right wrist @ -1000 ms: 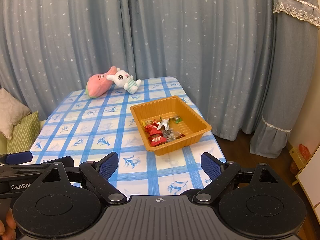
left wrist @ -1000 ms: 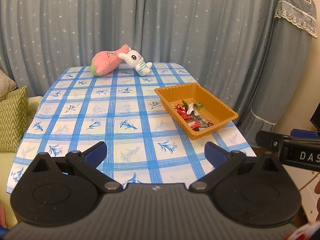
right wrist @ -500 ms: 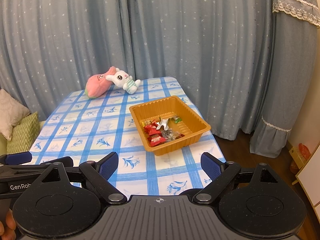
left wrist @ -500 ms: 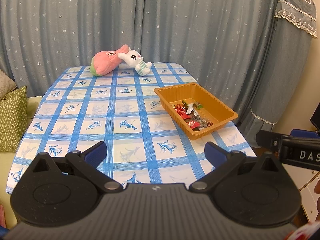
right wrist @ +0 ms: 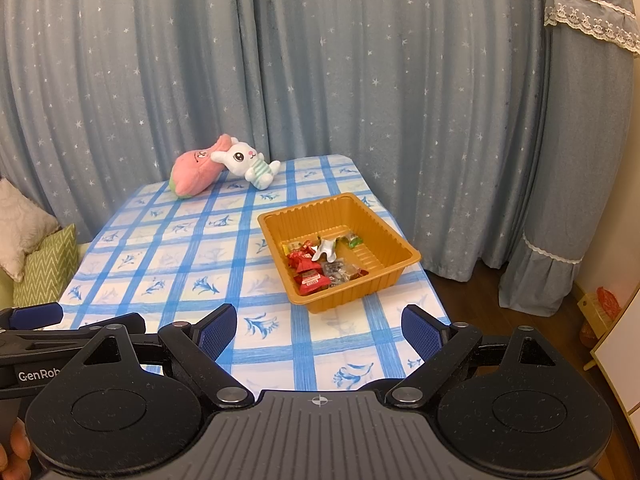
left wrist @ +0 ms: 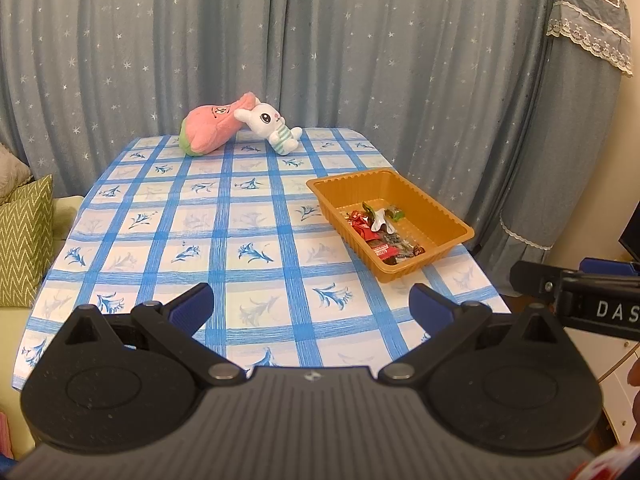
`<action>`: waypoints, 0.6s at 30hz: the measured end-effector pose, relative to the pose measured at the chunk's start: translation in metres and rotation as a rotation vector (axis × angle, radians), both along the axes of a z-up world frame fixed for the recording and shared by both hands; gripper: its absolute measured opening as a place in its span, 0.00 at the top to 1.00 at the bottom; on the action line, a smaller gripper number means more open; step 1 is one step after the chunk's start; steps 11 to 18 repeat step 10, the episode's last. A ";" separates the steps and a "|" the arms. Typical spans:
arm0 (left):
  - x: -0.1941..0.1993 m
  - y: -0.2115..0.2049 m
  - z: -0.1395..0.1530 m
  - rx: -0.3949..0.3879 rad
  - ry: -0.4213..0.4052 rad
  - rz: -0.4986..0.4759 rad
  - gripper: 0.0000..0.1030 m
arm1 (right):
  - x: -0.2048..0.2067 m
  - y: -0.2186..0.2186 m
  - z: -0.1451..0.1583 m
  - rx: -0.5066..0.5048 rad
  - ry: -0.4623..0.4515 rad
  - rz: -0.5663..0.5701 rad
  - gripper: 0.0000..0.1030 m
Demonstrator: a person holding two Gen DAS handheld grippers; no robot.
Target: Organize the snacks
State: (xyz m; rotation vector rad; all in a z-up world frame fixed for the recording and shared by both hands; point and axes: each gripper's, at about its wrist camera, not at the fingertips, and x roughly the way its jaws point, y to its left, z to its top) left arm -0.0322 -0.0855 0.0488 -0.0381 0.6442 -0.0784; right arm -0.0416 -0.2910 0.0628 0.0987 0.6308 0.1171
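An orange plastic tray (left wrist: 440, 216) (right wrist: 384, 236) rests near the right edge of the blue-checked table (left wrist: 224, 240) (right wrist: 176, 264). Several wrapped snacks (left wrist: 380, 232) (right wrist: 320, 264), mostly red, lie heaped in its near half. My left gripper (left wrist: 311, 306) hangs open over the table's near edge, well short of the tray, nothing between its blue pads. My right gripper (right wrist: 319, 326) is open too, held just in front of the tray with empty jaws. Each gripper shows at the edge of the other's view.
A pink plush (left wrist: 210, 128) (right wrist: 196, 170) and a white rabbit plush (left wrist: 272, 124) (right wrist: 248, 164) lie at the table's far end against grey-blue starred curtains. Green cushions (left wrist: 24, 240) sit left of the table. A draped tall object (right wrist: 568, 160) stands at the right.
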 end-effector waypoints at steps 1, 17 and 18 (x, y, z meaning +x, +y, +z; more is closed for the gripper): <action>0.000 0.000 0.000 0.000 0.001 0.000 0.00 | 0.000 0.000 0.000 -0.001 0.000 0.000 0.14; 0.002 -0.003 0.005 -0.003 -0.021 -0.010 0.00 | 0.002 -0.001 0.001 0.000 -0.002 -0.005 0.14; 0.002 -0.003 0.005 -0.003 -0.021 -0.010 0.00 | 0.002 -0.001 0.001 0.000 -0.002 -0.005 0.14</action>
